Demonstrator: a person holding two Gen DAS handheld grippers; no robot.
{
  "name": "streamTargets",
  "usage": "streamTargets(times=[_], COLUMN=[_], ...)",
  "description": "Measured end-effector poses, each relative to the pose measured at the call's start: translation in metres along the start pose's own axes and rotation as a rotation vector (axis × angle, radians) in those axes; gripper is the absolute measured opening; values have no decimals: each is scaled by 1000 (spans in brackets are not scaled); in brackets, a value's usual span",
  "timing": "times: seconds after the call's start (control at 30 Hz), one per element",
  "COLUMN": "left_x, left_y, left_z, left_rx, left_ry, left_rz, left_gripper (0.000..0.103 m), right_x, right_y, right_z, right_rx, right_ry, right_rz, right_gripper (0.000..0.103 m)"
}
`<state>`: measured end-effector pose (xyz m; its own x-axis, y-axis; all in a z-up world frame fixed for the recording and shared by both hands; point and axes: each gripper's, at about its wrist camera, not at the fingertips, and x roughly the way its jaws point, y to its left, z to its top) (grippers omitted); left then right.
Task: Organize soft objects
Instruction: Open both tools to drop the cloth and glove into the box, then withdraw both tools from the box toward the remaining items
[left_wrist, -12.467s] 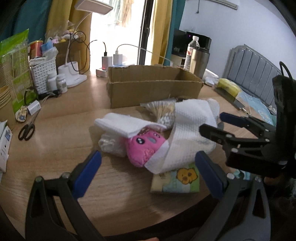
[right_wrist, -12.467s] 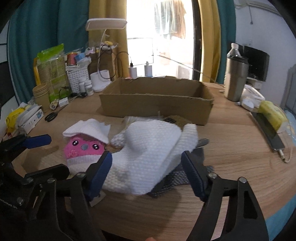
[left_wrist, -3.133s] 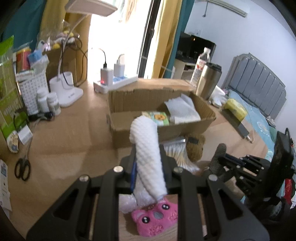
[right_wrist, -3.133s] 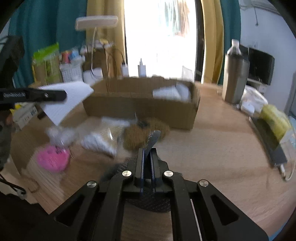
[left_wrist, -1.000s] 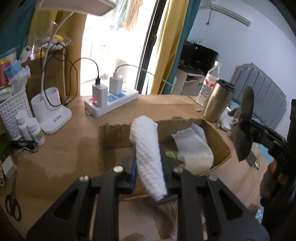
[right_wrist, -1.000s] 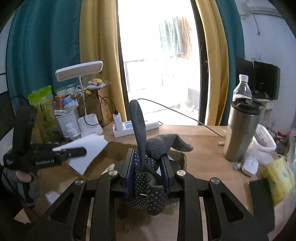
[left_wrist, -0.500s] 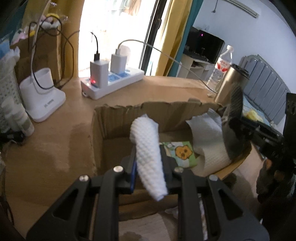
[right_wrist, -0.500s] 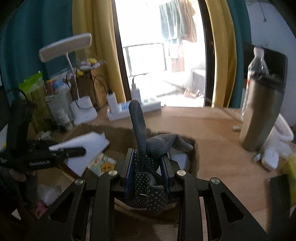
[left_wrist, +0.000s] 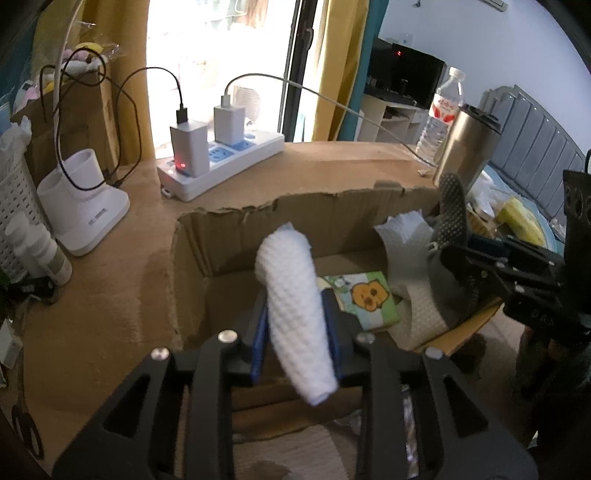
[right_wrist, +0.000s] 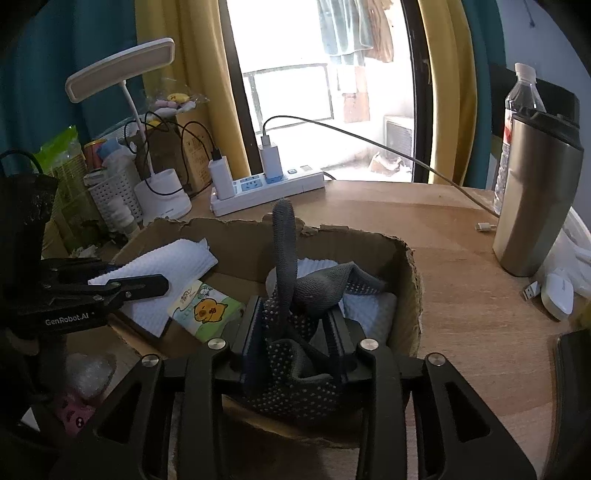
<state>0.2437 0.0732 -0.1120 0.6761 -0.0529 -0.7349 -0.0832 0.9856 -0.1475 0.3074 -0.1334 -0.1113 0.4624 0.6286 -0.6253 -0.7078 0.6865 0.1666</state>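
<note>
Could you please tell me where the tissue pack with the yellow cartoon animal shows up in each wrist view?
Left wrist view: the tissue pack lies on the cardboard box floor, right of centre, just beyond the white towel.
Right wrist view: the tissue pack sits left of centre in the box.
Shared landmark: the power strip behind the box.
</note>
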Motion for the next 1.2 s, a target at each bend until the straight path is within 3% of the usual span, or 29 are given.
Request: streamTargets(times=[0.13, 0.17, 0.2, 0.43, 1.2], left_x=[-10, -13, -17, -38, -108], left_y=[-2, -3, -3, -5, -3], left_z=[3, 4, 4, 5, -20], left_rx=[1, 3, 4, 0, -32], left_ry=[-25, -33, -44, -83, -194], left_rz=[-6, -8, -15, -7, -40], left_gripper=[42, 54, 58, 60, 64], right_x=[-6, -8, -10, -30, -89], right_y=[1, 1, 2, 10, 53], right_z=[0, 0, 1, 3, -2], right_rx=[9, 10, 10, 2, -48], right_ry=[0, -5, -11, -48, -119], right_rz=[-9, -13, -17, -28, -66], right_gripper=[40, 42, 47, 57, 65])
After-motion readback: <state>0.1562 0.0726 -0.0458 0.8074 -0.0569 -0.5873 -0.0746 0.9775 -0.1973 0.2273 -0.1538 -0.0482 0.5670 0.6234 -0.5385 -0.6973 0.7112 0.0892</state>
